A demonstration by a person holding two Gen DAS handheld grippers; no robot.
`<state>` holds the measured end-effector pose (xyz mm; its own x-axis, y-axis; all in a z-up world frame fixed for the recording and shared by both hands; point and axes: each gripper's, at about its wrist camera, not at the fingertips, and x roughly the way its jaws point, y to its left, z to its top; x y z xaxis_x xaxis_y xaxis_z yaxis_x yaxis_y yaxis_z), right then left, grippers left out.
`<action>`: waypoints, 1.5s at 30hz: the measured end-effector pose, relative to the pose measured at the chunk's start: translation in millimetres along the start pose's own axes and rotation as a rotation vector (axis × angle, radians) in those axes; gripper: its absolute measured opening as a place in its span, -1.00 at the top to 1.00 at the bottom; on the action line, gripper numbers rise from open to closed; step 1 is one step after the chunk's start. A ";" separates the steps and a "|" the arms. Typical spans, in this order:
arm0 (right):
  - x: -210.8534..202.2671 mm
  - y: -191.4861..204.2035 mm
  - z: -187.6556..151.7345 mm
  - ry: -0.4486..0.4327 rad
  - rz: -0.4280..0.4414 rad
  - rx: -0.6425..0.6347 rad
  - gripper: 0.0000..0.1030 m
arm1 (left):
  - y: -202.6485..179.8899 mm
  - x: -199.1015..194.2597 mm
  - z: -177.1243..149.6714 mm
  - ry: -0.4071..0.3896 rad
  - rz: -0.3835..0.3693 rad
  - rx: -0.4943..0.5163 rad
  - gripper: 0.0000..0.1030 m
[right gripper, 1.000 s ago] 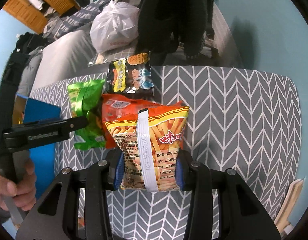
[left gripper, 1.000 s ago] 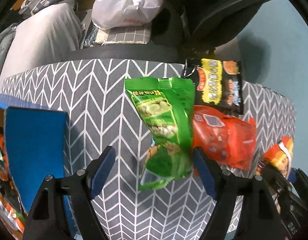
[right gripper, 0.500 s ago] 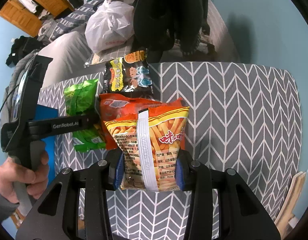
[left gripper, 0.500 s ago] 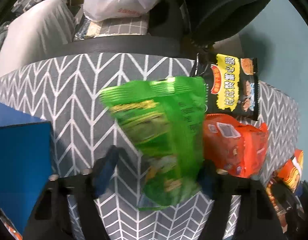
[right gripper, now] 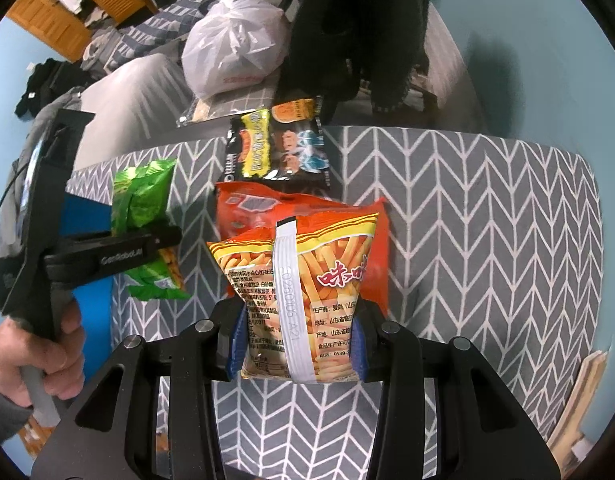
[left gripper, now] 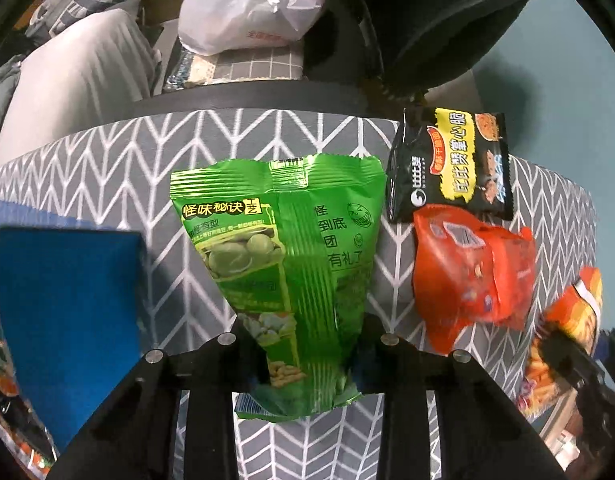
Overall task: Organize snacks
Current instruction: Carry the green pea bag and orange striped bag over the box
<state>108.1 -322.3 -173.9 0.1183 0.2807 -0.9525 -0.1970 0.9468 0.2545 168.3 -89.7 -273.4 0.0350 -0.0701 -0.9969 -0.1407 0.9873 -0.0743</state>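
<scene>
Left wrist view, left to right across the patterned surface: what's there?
Blue box → green snack bag, pinched in the left hand-held gripper → red snack bag → orange fries bag at the right edge.

A table [right gripper: 487, 208] covered in grey cloth with a white chevron pattern carries the snacks. Beyond the right-hand fingers [right gripper: 357, 344], a red packet [right gripper: 259, 212] lies on it, with a black packet [right gripper: 275, 148] at the far edge, overlapping the red one's top.
</scene>
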 end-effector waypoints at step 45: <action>-20.6 159.3 9.7 -0.032 0.109 -0.220 0.23 | 121.8 -163.0 -87.4 -0.221 -0.050 -0.139 0.37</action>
<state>83.8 -175.8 -112.2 0.1144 0.3874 -0.9148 -0.4175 0.8543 0.3096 59.0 29.5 -122.1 0.2584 -0.0701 -0.9635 -0.2678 0.9531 -0.1411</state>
